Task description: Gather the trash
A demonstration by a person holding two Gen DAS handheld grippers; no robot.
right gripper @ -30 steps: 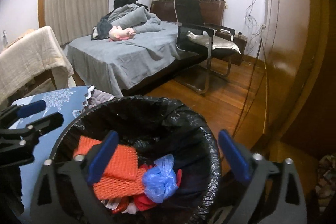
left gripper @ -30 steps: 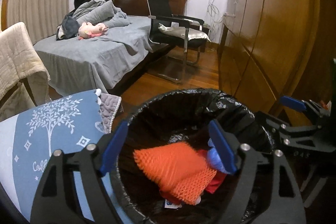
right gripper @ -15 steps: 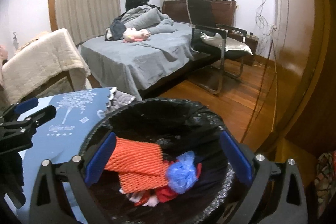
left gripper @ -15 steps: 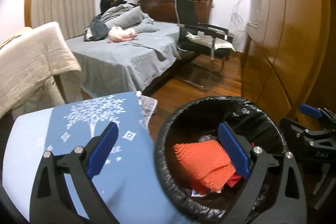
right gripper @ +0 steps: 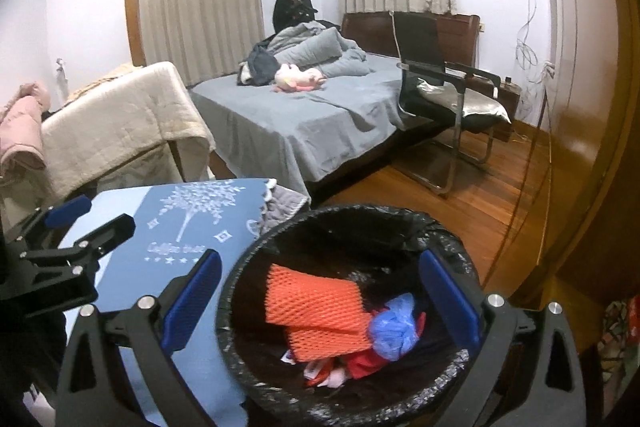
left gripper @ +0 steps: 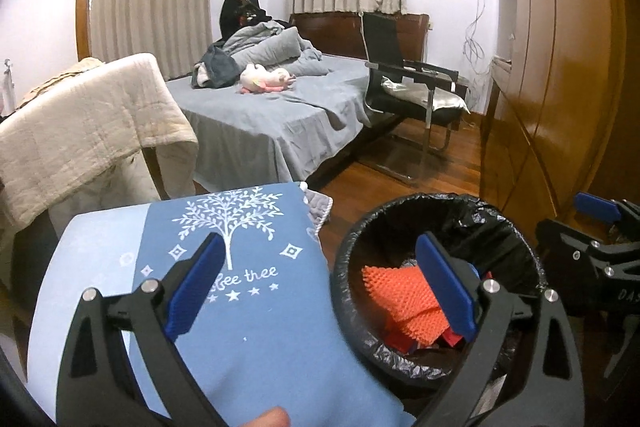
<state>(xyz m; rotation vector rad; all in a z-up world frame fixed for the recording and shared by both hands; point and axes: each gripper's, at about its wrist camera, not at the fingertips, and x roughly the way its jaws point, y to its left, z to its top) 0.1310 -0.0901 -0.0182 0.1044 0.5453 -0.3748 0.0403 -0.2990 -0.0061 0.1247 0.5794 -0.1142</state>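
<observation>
Your left gripper (left gripper: 320, 291) and right gripper (right gripper: 320, 299) both gape wide, holding nothing, above the black-lined bin (right gripper: 400, 227). Inside it lie orange foam netting (right gripper: 316, 299) and a crumpled blue bag (right gripper: 394, 327); just beside it, the blue tablecloth (left gripper: 248, 315).

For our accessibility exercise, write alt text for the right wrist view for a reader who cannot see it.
Open right tongs hold nothing above a black-lined trash bin containing orange foam netting and a crumpled blue bag. A blue tablecloth lies to the left, with a grey bed and black chair behind.
</observation>
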